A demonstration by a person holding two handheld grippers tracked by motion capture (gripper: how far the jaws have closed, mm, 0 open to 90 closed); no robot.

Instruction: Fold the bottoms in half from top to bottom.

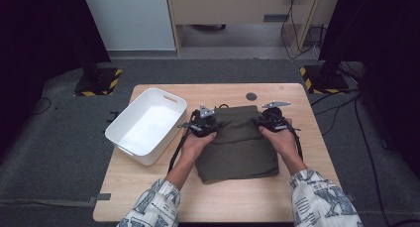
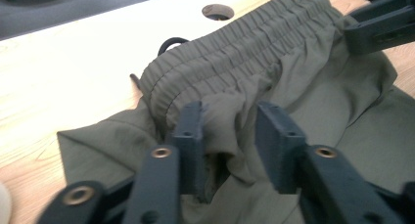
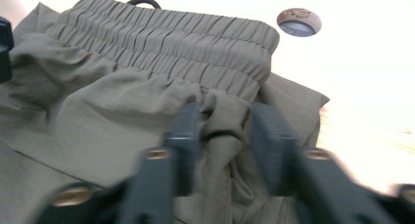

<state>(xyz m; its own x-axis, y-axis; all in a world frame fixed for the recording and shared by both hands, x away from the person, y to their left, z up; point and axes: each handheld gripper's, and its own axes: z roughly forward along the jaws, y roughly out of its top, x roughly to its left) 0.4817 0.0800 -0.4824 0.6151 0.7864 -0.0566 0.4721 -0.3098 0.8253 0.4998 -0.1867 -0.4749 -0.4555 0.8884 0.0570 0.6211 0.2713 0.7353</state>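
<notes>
One pair of olive trousers (image 1: 237,142) lies folded on the wooden table (image 1: 148,187), waistband toward the far edge, just right of the white bin (image 1: 146,125).

Progress, judged: the garment is already folded into a compact block, with the waistband end lying over the lower layers. The fold looks incomplete; the top layer is bunched and still in hand. Remaining, by my reading: flatten or finish the fold, then perhaps place it in the bin, which holds nothing visible.

Left gripper (image 2: 227,136): jaws astride a raised pleat of cloth below the waistband (image 2: 244,57), pads pressing it, so grasping the trousers. Right gripper (image 3: 222,136): likewise clenched on a pinch of cloth at the other waistband corner.

Count: one pair of trousers, one bin, two grippers, one table, one round cable hole (image 1: 251,96) in the tabletop.
</notes>
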